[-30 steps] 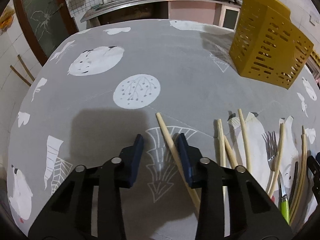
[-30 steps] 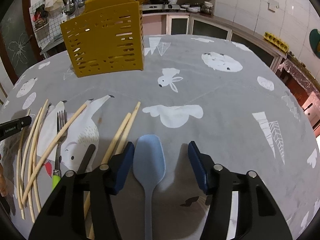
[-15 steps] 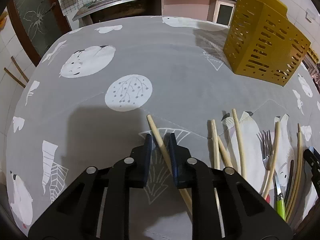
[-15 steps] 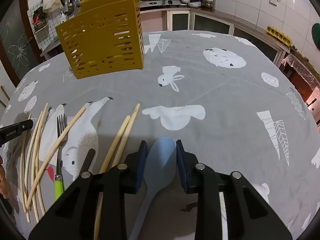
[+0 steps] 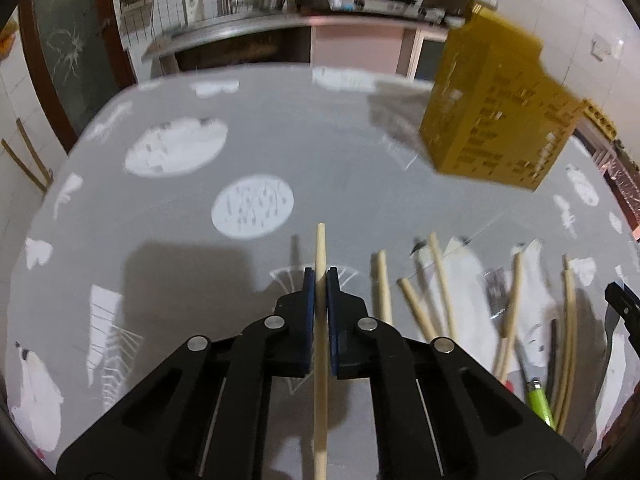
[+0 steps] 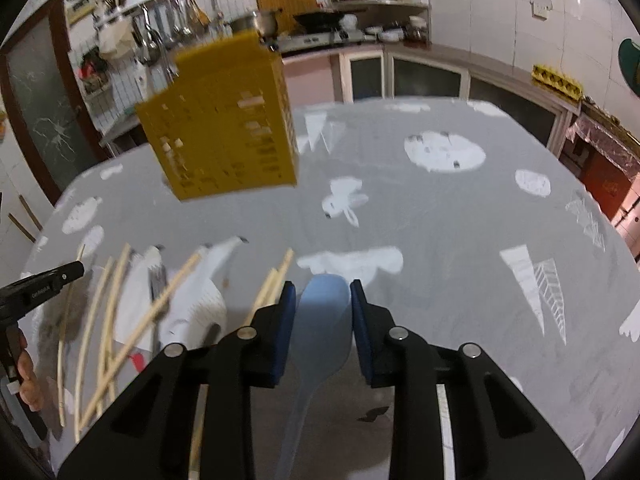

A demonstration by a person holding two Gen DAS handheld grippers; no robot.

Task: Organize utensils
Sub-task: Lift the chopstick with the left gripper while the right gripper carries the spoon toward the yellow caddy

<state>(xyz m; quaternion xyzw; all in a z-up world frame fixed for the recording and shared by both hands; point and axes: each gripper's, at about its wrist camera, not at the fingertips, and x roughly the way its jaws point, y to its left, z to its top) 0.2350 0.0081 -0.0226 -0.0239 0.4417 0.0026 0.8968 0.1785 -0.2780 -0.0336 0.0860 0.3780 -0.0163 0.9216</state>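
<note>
My left gripper [image 5: 320,280] is shut on a wooden chopstick [image 5: 321,252] and holds it lifted above the table. My right gripper [image 6: 323,292] is shut on a light blue spatula [image 6: 322,312], lifted too. The yellow slotted utensil holder [image 5: 496,120] stands at the far right in the left wrist view and far left of centre in the right wrist view [image 6: 224,128]. Several loose chopsticks [image 5: 440,288] and a green-handled fork [image 5: 536,396] lie on the cloth to the right of my left gripper; they also show in the right wrist view [image 6: 120,320].
The table wears a grey cloth with white prints [image 5: 252,208]. A kitchen counter with pots [image 6: 328,40] runs behind the table. The other gripper shows at the left edge of the right wrist view [image 6: 36,288].
Both grippers closed from open, the left onto a chopstick and the right onto the blue spatula, and both have lifted their items off the cloth.
</note>
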